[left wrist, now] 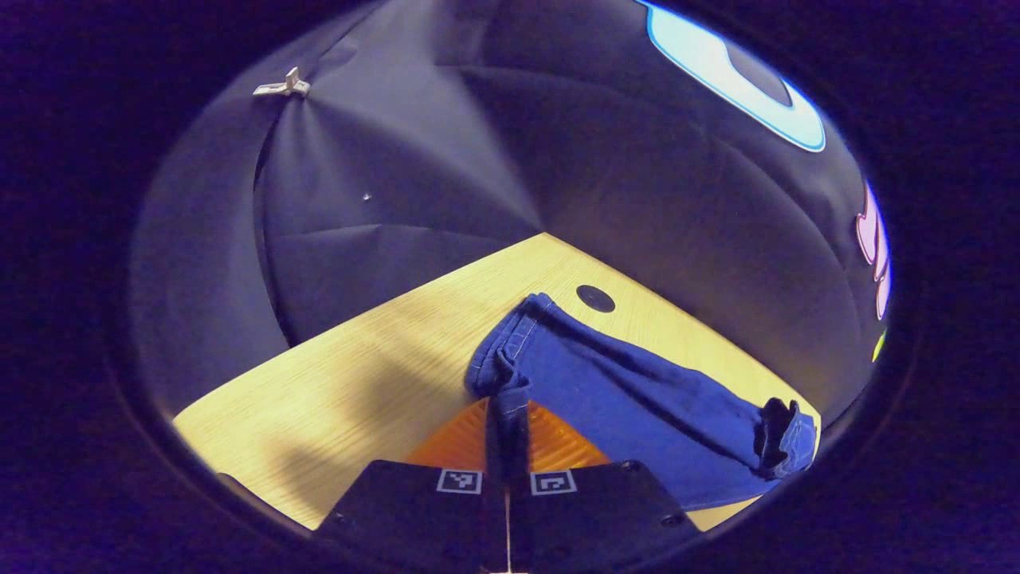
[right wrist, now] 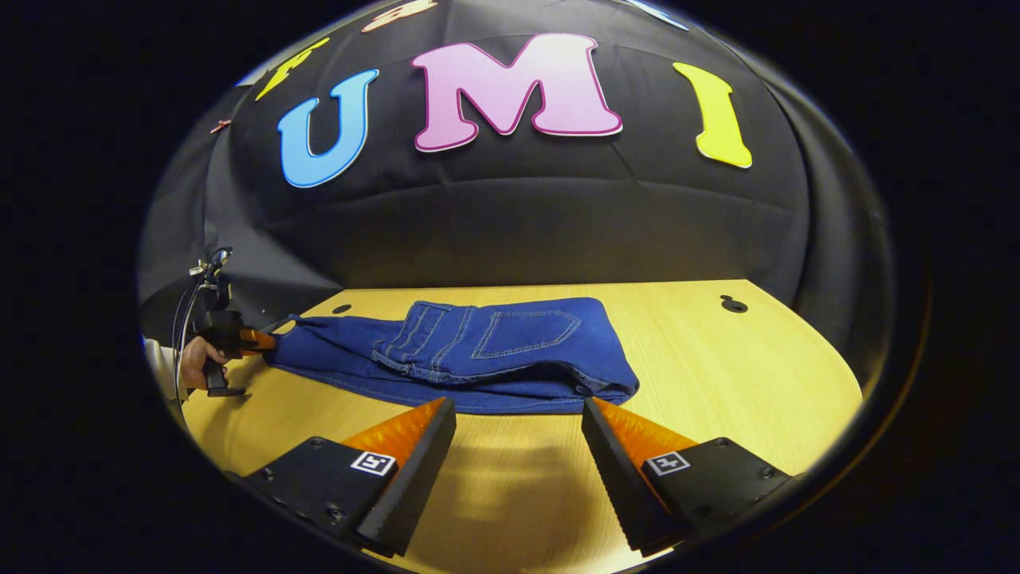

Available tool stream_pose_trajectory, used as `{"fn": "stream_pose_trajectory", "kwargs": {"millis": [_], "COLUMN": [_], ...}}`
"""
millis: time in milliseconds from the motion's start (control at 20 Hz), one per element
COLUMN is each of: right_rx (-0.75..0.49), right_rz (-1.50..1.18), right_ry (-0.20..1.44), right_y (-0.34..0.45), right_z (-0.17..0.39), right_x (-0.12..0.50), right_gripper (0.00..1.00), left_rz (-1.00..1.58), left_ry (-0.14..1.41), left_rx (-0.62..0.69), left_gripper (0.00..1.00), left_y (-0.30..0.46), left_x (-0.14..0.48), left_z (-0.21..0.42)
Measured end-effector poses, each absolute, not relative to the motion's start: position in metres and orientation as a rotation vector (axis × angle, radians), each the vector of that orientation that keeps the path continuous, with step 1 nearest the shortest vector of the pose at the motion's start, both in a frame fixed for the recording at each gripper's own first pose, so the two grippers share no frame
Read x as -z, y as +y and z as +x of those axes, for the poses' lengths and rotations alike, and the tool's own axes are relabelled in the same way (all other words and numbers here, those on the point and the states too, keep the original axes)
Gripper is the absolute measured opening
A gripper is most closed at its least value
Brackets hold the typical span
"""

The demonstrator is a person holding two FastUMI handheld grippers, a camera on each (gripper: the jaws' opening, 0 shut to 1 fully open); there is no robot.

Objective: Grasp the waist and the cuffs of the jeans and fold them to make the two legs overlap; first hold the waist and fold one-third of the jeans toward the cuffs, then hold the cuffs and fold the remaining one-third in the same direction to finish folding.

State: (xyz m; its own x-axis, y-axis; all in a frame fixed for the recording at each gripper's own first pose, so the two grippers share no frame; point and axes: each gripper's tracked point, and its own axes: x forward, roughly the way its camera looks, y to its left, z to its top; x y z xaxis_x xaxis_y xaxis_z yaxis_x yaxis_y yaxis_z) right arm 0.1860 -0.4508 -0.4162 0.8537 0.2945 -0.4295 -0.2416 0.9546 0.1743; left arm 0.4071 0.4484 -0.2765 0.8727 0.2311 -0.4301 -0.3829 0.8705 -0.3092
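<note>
1. Jeans (right wrist: 478, 355) lie on the table (right wrist: 717, 383), waist already folded over.
2. Left gripper (left wrist: 508, 426) is clamped on the cuffs (left wrist: 502, 363).
3. Right gripper (right wrist: 518, 446) gapes empty; best pin the fold as the cuffs cross.

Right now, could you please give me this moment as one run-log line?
left tongs: shut on jeans cuff | right tongs: open, above table, short of jeans | waist folded over legs | cuff fold: not done
</note>
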Motion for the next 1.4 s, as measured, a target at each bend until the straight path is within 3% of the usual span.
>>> {"fn": "stream_pose_trajectory", "kwargs": {"millis": [150,350,650,1050,1100,1150,1200,1300,1400], "right_rx": [-0.272,-0.235,-0.115,0.013,0.028,0.040,0.052,0.073,0.089], "right_rz": [0.106,0.061,0.040,0.034,0.037,0.036,0.036,0.042,0.047], "right_ry": [0.454,0.426,0.390,0.418,0.430,0.438,0.442,0.433,0.423], "right_y": [-0.457,-0.478,-0.534,-0.604,-0.611,-0.619,-0.626,-0.636,-0.643], "right_z": [0.188,0.198,0.209,0.177,0.172,0.167,0.162,0.156,0.148], "right_x": [0.413,0.406,0.400,0.415,0.418,0.420,0.420,0.417,0.410], "right_gripper": [0.98,0.97,0.97,0.97,0.97,0.97,0.97,0.97,0.97], "left_rz": [-0.369,-0.324,-0.206,-0.188,-0.179,-0.178,-0.175,-0.147,-0.126], "left_ry": [0.354,0.209,0.021,0.128,0.155,0.181,0.213,0.255,0.238], "left_rx": [-0.331,-0.241,-0.006,0.459,0.485,0.528,0.562,0.568,0.543], "left_gripper": [0.07,0.06,0.06,0.07,0.11,0.31,0.43,0.88,0.96], "left_y": [0.443,0.390,0.212,-0.102,-0.124,-0.147,-0.162,-0.175,-0.167], "left_x": [0.255,0.175,0.072,0.139,0.162,0.180,0.192,0.218,0.217], "left_z": [0.406,0.409,0.407,0.407,0.412,0.415,0.408,0.393,0.389]}}
